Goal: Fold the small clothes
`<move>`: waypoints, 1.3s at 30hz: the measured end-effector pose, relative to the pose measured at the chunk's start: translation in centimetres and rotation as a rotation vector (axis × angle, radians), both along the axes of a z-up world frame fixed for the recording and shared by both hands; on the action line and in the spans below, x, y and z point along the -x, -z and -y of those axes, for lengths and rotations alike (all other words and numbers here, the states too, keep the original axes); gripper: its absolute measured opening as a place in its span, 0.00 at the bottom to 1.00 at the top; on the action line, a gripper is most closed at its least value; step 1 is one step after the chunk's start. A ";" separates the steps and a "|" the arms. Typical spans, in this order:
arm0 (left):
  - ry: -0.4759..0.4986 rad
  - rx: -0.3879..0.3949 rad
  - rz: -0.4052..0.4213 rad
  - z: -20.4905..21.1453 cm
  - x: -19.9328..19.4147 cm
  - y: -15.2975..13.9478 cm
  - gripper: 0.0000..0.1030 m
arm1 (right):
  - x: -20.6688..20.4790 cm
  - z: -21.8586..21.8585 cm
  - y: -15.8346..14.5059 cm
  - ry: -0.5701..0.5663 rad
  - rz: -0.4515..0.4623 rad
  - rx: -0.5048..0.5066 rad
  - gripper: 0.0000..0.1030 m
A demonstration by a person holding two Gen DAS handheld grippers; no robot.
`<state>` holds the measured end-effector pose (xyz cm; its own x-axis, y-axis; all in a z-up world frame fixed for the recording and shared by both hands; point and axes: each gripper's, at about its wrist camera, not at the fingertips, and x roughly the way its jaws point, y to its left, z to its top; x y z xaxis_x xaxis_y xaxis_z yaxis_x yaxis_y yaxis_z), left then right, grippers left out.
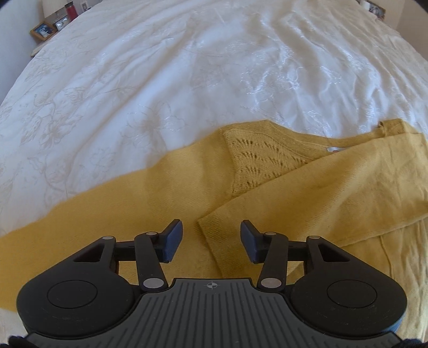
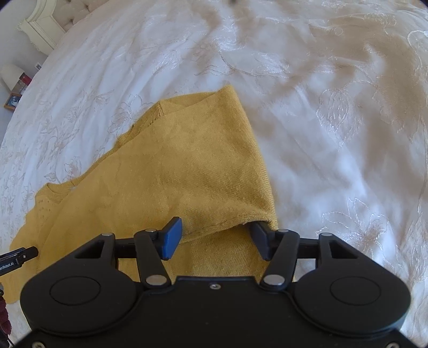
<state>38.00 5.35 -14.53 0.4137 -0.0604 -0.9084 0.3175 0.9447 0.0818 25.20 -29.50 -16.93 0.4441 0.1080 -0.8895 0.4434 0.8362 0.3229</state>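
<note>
Lettering "nRobot.AI" marks the left hand-held gripper (image 1: pixel 211 241), jaws apart like the right hand-held gripper (image 2: pixel 216 238), over a yellow cardigan (image 2: pixel 174 166).

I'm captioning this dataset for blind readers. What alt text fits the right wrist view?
The open right gripper hovers low over a mustard-yellow knit sweater lying on a white embroidered bedspread, with a fold of the knit draped over its right finger. A headboard shows at far upper left.
</note>
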 end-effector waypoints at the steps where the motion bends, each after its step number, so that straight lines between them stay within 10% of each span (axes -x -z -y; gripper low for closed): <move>1: 0.011 0.004 -0.005 0.3 0.0 0.3 0.43 | 0.0 0.1 0.0 0.000 0.000 0.000 0.60; 8: -0.040 0.021 -0.056 0.3 -1.1 1.7 0.37 | 0.3 0.1 0.1 0.000 0.003 -0.003 0.60; 10: -0.044 0.024 -0.025 0.3 -0.9 1.5 0.07 | 0.3 0.1 0.1 0.000 0.004 -0.006 0.61; 17: -0.040 -0.026 0.079 0.4 -1.8 -0.3 0.06 | 0.5 0.2 0.0 0.009 0.012 -0.003 0.61; 29: -0.113 -0.131 0.057 0.2 -0.7 -1.1 0.24 | 1.6 0.5 -0.4 0.041 0.010 -0.001 0.60; 35: -0.151 0.022 0.018 -0.3 2.3 -2.4 0.25 | 3.2 0.2 -1.2 0.001 0.034 0.044 0.65; 39: -0.183 0.059 0.014 -0.1 4.7 -2.8 0.46 | 4.5 0.0 -2.0 -0.038 0.059 0.074 0.70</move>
